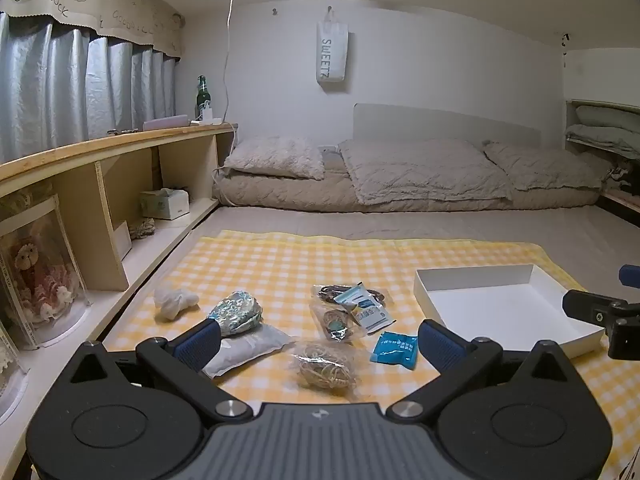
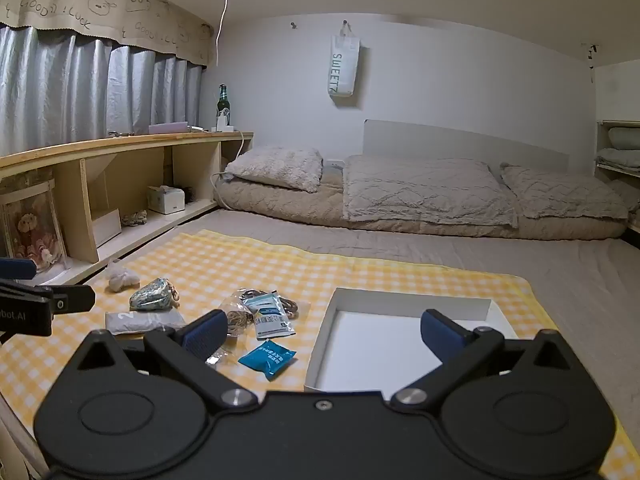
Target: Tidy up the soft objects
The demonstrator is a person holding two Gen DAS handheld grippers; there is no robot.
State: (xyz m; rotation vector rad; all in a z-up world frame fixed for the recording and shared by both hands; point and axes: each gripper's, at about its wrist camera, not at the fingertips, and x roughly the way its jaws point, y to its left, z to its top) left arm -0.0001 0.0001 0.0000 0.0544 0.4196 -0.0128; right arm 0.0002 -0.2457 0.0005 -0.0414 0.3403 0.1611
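Several soft items lie on a yellow checked cloth [image 1: 280,264]: a white crumpled wad [image 1: 174,301], a teal patterned pouch [image 1: 237,312], a grey flat packet [image 1: 246,350], clear bags of rubber bands [image 1: 326,368], a white-blue sachet [image 1: 366,310] and a blue sachet [image 1: 394,349]. An empty white tray [image 1: 500,304] sits to the right; it also shows in the right wrist view [image 2: 400,340]. My left gripper [image 1: 318,340] is open above the items. My right gripper [image 2: 322,332] is open over the tray's left edge and the blue sachet [image 2: 267,358].
A wooden shelf unit [image 1: 120,184] with a tissue box [image 1: 166,203] and a boxed teddy bear [image 1: 34,276] runs along the left. Folded bedding and pillows [image 1: 420,176] lie at the back. A green bottle [image 1: 203,96] stands on the shelf top.
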